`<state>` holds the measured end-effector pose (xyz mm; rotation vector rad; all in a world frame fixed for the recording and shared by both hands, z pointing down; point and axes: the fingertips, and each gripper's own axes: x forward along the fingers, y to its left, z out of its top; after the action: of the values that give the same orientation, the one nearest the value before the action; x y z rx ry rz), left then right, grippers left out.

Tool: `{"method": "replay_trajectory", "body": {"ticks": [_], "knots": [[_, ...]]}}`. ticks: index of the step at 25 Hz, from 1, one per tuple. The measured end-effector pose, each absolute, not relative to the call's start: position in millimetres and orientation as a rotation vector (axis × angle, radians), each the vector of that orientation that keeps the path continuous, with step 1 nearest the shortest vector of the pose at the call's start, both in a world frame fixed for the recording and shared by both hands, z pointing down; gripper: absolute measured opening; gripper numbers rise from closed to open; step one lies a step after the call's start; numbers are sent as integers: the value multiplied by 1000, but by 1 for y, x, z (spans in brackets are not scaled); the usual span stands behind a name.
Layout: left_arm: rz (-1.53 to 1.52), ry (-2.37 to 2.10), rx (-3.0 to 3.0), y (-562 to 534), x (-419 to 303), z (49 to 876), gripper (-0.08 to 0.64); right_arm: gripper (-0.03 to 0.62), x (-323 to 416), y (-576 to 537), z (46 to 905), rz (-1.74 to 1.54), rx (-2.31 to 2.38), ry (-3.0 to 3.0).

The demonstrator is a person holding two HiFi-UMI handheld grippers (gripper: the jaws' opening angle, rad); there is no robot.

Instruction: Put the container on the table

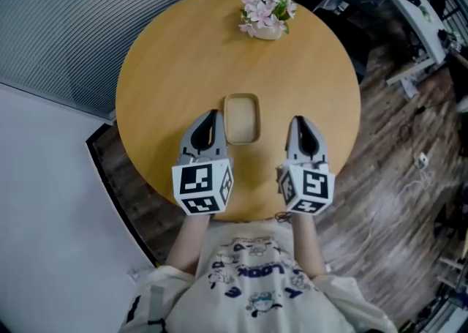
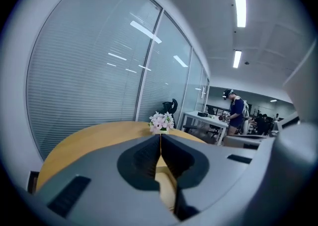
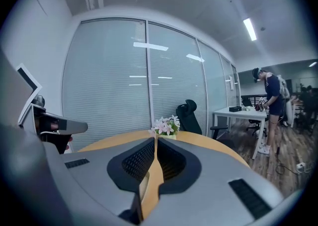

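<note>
Well, the shallow tan container [image 1: 242, 118] lies flat on the round wooden table [image 1: 168, 68], near my edge of it, so I judge the placing done or all but done. My left claw [image 1: 213, 116] has its jaws pressed together with nothing between them, and my right claw [image 1: 297, 121] is pinched closed and empty too.

The container sits between the two claws, but not evenly. It lies just to the right of my left claw's tip, so close that I cannot tell whether they touch, while my right claw stands clearly apart from its other side. Its long axis runs away from me, parallel to both claws, so I face a short end. If it needs another nudge or grip, the left claw is the nearer one. The pot of pink flowers [image 1: 268, 13] stands well clear at the far rim.
</note>
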<state>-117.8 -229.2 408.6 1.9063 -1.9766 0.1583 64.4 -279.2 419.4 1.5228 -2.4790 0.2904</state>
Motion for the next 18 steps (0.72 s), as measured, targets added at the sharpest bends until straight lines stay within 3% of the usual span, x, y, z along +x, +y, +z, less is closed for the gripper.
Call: {"method": "replay_trajectory", "body": {"ticks": [18], "knots": [[74,-2104,2076,-181,-103,319,6,18,62,-236,331,161,1601,-2627]]}}
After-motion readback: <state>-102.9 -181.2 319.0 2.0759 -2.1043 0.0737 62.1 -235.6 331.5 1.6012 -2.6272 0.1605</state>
